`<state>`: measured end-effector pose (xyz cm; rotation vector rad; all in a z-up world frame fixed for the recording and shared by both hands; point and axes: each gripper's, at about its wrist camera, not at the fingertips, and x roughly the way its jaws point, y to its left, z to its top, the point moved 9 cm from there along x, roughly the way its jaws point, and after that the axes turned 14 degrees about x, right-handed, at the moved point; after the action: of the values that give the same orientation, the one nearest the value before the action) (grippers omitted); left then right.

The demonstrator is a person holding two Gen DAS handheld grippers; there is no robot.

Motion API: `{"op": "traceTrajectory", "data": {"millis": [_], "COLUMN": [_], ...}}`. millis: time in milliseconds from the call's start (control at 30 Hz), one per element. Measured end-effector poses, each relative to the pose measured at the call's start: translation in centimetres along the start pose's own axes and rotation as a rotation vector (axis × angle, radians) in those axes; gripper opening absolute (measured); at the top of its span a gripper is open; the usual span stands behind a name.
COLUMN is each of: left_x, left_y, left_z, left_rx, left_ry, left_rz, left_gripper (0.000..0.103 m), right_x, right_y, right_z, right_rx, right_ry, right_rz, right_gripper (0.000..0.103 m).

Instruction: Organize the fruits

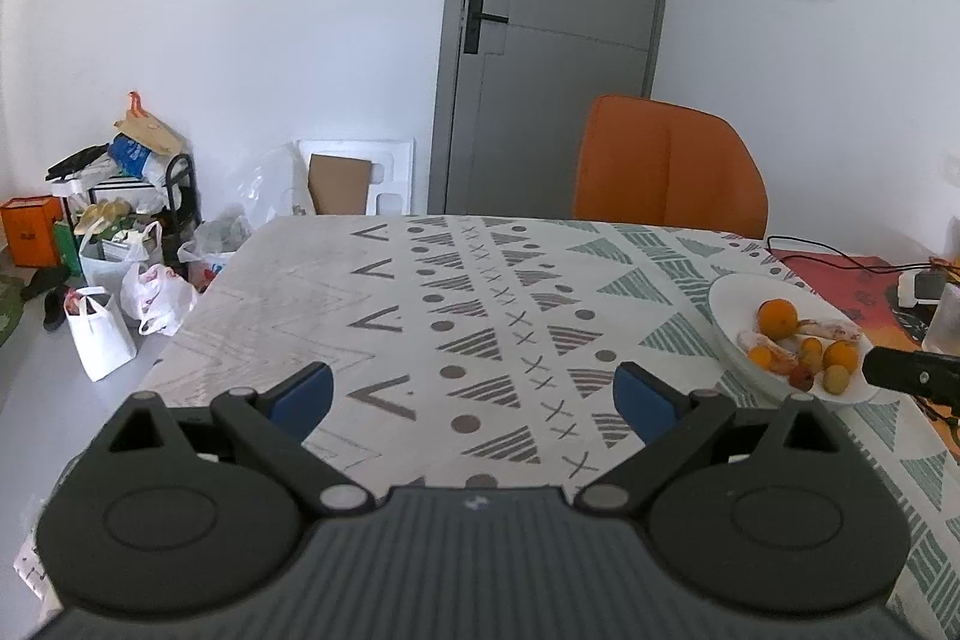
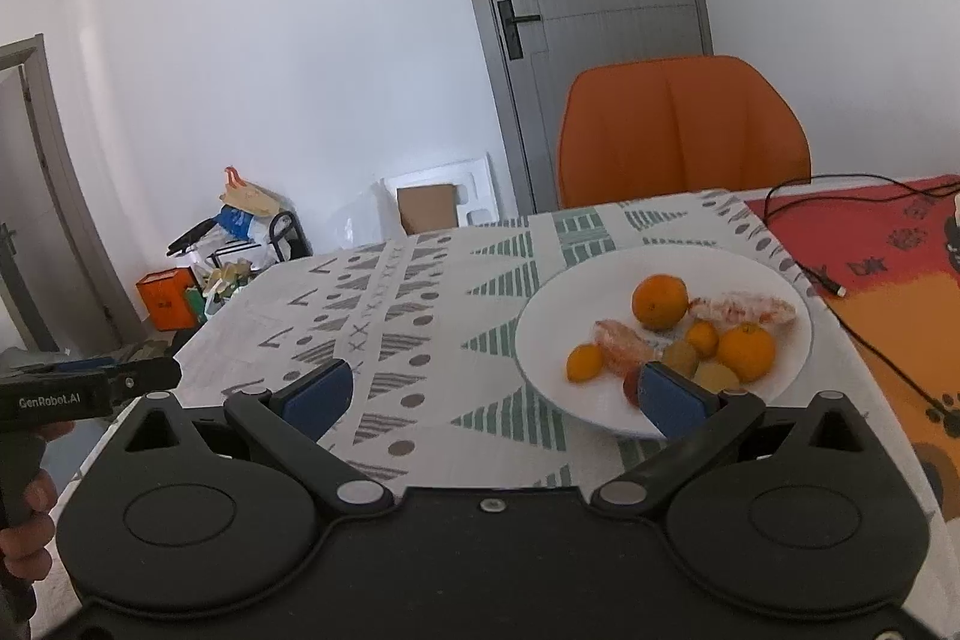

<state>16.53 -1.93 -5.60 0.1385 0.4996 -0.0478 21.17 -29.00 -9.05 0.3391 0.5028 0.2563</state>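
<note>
The right gripper (image 2: 492, 394) hangs spread wide and empty, its blue right pad (image 2: 672, 400) overlapping the near rim of a smooth white plate (image 2: 540, 334) of round oranges (image 2: 660, 301) and smaller fruit. The left gripper (image 1: 474, 394), equally wide, faces bare patterned tablecloth (image 1: 420, 292); an orange chair (image 2: 684, 130) stands beyond.

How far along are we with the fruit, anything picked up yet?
Nothing looks sorted yet. All the fruit, including the big orange and the wrapped pieces, sits mixed on the white plate. Nothing is in hand: the right tongs and left tongs are both open and empty above the tablecloth. No second container is in view, so all the sorting is left.
</note>
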Motion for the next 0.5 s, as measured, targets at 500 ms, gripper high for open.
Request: {"op": "traceTrajectory", "data": {"millis": [500], "left_x": [0.2], "left_y": [0.3], "left_z": [-2.3], "left_rx": [0.026], "left_ry": [0.051], "left_rz": [-0.019], "left_gripper": [0.099], "right_x": [-0.2], "right_y": [-1.0], "right_z": [-2.4], "right_rx": [0.016], "right_ry": [0.049], "right_rz": [-0.02], "right_gripper": [0.103]}}
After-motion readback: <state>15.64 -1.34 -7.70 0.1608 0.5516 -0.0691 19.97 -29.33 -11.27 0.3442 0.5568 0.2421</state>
